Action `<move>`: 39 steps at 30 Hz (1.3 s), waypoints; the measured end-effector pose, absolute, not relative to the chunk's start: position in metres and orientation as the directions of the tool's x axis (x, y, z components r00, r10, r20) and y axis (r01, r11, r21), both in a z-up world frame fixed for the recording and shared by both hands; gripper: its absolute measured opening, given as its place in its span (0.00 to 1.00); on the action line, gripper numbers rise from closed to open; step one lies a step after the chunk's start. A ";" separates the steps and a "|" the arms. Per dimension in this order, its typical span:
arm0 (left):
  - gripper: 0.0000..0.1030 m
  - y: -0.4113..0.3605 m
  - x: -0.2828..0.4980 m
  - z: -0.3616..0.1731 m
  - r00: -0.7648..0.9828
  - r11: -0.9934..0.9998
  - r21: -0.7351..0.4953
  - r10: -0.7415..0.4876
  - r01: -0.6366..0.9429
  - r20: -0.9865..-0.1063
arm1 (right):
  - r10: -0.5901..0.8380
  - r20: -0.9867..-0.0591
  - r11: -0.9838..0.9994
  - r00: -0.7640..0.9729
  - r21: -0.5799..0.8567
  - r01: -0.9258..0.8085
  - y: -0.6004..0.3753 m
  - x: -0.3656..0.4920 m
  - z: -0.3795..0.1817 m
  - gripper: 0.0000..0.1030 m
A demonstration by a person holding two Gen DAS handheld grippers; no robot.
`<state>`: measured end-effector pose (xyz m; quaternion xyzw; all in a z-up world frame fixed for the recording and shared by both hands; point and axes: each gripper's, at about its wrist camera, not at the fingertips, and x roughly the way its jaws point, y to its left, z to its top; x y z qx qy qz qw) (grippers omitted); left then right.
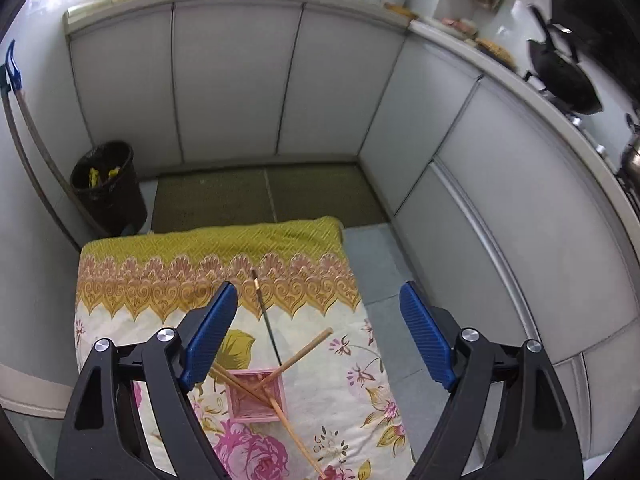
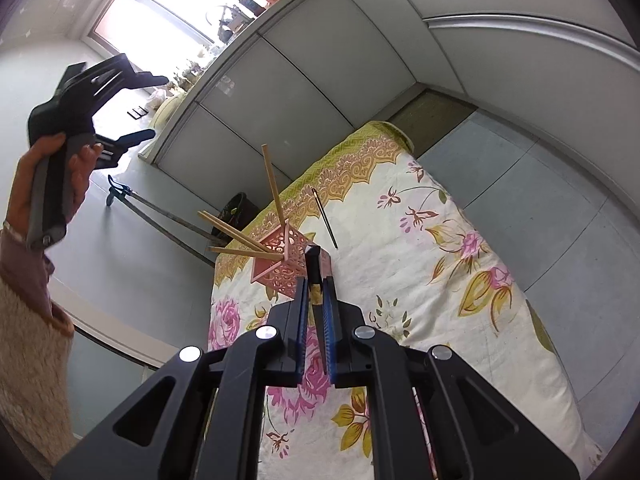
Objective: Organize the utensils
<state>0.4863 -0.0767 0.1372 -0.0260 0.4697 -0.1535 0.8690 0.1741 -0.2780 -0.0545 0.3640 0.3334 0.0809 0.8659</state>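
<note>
Daylight enters through the window (image 2: 160, 4), which is overexposed. Illumination is even, with soft shadows. Fisheye distortion curves the cabinet doors (image 1: 236, 80); corners are vignetted black. The wok (image 1: 560, 76) shows slight blur.

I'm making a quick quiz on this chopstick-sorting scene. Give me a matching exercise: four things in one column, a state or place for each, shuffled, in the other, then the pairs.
Things:
1. left tool
2. right tool
3. pink holder
4. loose dark chopstick

States:
A. lying flat on the floral cloth
B. open, holding nothing
C. has wooden chopsticks sticking out of it
D. shut on a dark chopstick

Pairs: 1-B, 2-D, 3-C, 4-A
</note>
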 end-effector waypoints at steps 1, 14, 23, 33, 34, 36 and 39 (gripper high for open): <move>0.88 -0.080 0.506 0.125 0.439 0.955 -0.187 -0.274 0.232 -0.856 | 0.388 -0.517 0.719 0.763 0.688 0.100 -0.280 0.177 -0.057 0.07; 0.54 -0.083 0.659 -0.066 -0.072 0.999 -0.025 -0.023 0.032 -0.997 | 0.488 -0.503 0.668 0.713 0.741 0.065 -0.292 0.226 -0.086 0.07; 0.36 -0.088 0.698 -0.149 -0.201 0.999 0.031 0.028 -0.010 -0.979 | 0.539 -0.526 0.645 0.658 0.760 0.078 -0.294 0.242 -0.100 0.08; 0.08 -0.091 0.706 -0.183 -0.218 0.999 0.044 0.042 -0.008 -0.975 | 0.534 -0.535 0.631 0.655 0.768 0.112 -0.302 0.246 -0.101 0.08; 0.08 -0.091 0.705 -0.182 -0.216 0.999 0.045 0.043 -0.003 -0.976 | 0.536 -0.534 0.628 0.654 0.770 0.114 -0.302 0.245 -0.102 0.08; 0.06 -0.091 0.702 -0.180 -0.199 0.999 0.033 0.034 0.009 -0.979 | 0.531 -0.541 0.634 0.652 0.764 0.117 -0.301 0.243 -0.102 0.08; 0.05 -0.095 0.696 -0.171 -0.149 0.998 0.020 0.027 0.052 -0.988 | 0.519 -0.544 0.640 0.660 0.758 0.121 -0.301 0.238 -0.098 0.08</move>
